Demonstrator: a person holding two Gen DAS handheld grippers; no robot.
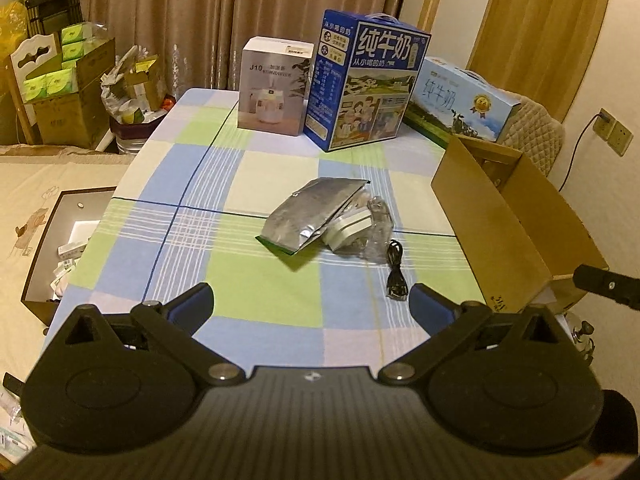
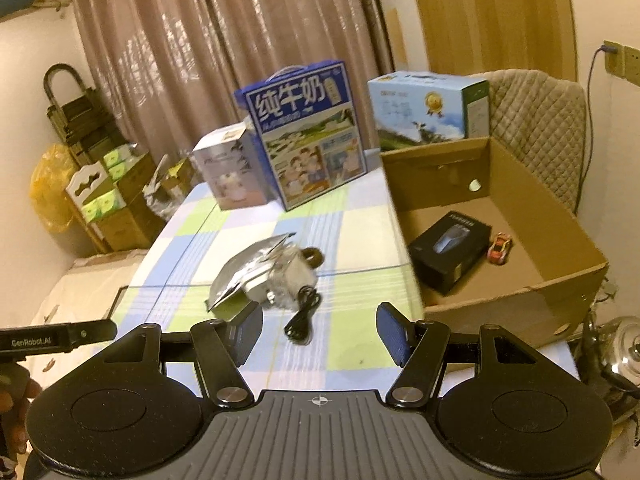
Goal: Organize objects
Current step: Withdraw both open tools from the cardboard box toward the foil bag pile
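The left gripper (image 1: 312,300) hangs over the checked bench (image 1: 160,216), fingers (image 1: 196,300) spread wide, nothing between them; silver pouch (image 1: 312,212) and black cable (image 1: 396,276) lie ahead.

The left gripper (image 1: 312,304), a black two-finger tool with blue pads, points forward and downward with its jaws spread to their widest and nothing between them. The right gripper (image 2: 319,332), black with the same blue pads, tilts down likewise, its jaws partly apart and empty. Fingers of the person's left hand (image 2: 16,404) show at the right wrist view's lower left edge.
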